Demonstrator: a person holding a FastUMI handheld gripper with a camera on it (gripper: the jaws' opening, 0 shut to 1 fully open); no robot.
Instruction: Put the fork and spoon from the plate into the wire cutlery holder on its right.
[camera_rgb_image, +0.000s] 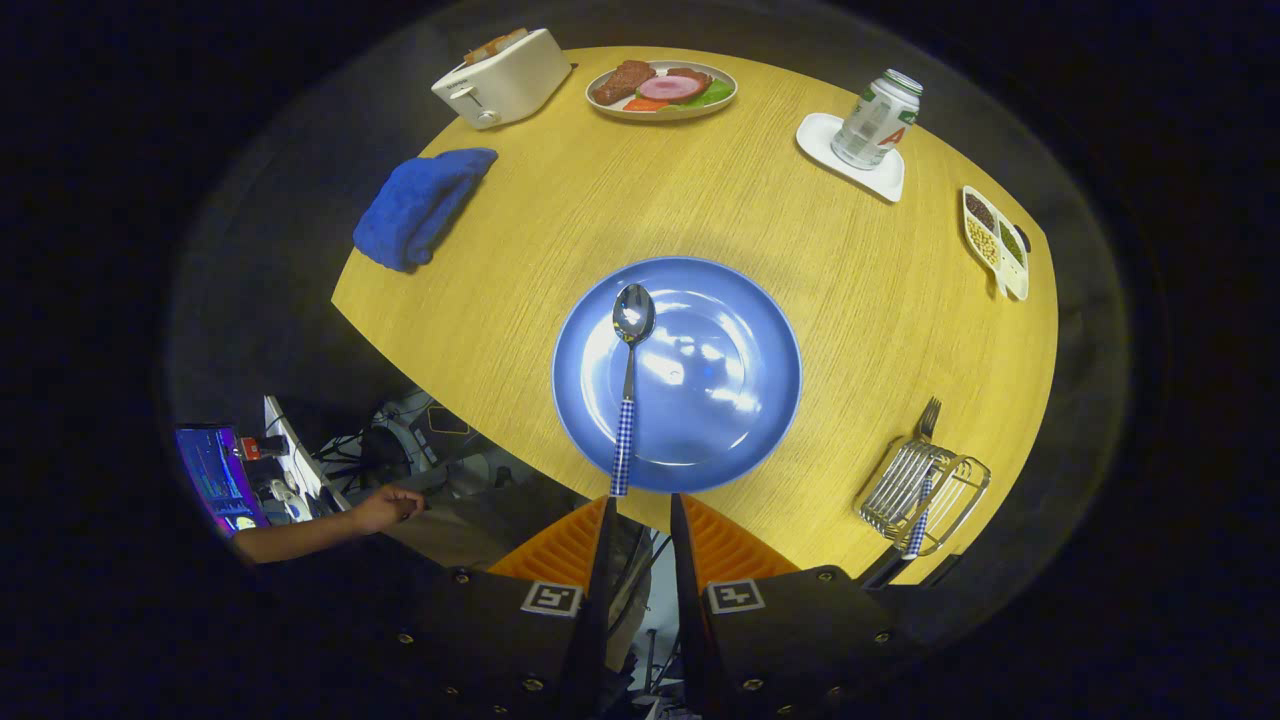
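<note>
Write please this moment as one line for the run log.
gripper: open, holding nothing, just before spoon handle | spoon: on blue plate | fork: in wire cutlery holder

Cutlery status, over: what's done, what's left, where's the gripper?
Gripper open, empty, just short of plate. Spoon on plate, handle toward fingers. Fork in wire holder. Nothing in the way.

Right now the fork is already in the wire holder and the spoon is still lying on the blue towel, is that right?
Not quite. The gripper view shows the spoon lying on the blue plate, not the towel, its handle end reaching toward the open tongs, which hold nothing. The rest stands: the fork is already in the wire holder.
</note>
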